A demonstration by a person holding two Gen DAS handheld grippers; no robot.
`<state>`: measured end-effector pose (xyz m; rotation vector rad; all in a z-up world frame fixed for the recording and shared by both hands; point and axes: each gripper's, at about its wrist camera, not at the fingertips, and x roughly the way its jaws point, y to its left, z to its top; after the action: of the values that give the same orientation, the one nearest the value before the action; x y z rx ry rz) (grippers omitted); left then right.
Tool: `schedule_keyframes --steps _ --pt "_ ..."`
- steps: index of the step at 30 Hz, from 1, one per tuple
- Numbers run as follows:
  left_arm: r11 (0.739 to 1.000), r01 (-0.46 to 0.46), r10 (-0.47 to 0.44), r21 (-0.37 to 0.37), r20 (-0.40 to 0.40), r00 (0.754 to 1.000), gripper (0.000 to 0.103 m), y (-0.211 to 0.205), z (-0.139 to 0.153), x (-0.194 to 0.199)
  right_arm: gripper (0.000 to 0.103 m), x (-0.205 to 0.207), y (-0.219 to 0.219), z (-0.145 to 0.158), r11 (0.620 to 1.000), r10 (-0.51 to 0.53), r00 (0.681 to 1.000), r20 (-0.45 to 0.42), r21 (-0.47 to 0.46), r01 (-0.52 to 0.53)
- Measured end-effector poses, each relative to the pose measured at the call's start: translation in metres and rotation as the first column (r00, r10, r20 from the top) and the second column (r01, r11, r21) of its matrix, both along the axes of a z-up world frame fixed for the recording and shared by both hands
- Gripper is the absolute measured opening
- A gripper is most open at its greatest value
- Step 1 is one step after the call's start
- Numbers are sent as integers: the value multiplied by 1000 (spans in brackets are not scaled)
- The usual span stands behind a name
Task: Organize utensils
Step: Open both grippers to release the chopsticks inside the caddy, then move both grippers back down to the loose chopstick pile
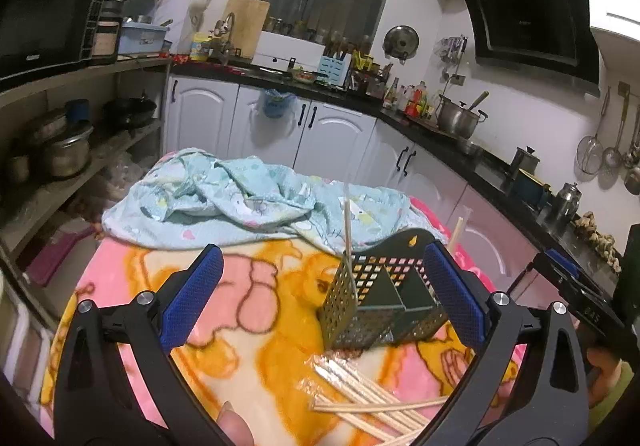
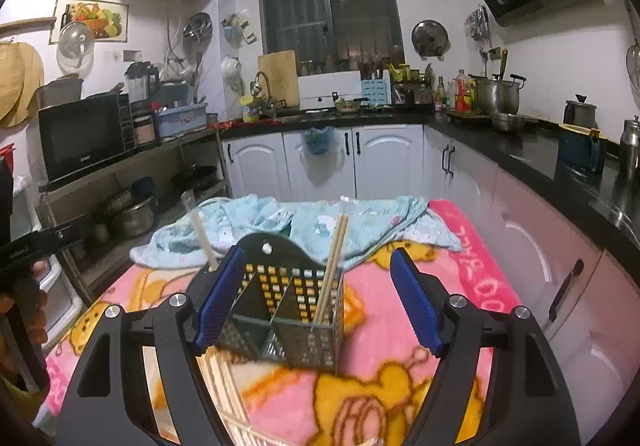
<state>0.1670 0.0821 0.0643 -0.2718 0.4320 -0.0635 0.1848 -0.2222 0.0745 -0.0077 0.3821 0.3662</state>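
A black perforated holder point(image 2: 286, 310) is seen standing on a pink blanket point(image 2: 400, 326), in front of a crumpled blue cloth point(image 1: 240, 198). Chopsticks point(image 2: 334, 266) are stood upright in its right compartment, as the right wrist view gives it, and another pair point(image 2: 202, 238) leans at its left end. Loose chopsticks point(image 1: 372, 398) are spread on the blanket just before the holder. The left gripper point(image 1: 320, 294) is held with jaws released, nothing between the pads. The right gripper point(image 2: 316, 294) is likewise spread, its jaws flanking the holder without being seen to press it.
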Motion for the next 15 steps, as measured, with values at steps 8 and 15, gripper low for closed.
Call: schedule_keyframes --steps 8,15 --pt "1000 7 -6 11 -35 999 92 -1 -14 -13 72 -26 0 -15 999 31 998 -52 -22 -32" --pt "999 11 -10 31 -58 998 92 -4 -24 -24 72 -41 0 -26 997 60 994 -90 -38 -64"
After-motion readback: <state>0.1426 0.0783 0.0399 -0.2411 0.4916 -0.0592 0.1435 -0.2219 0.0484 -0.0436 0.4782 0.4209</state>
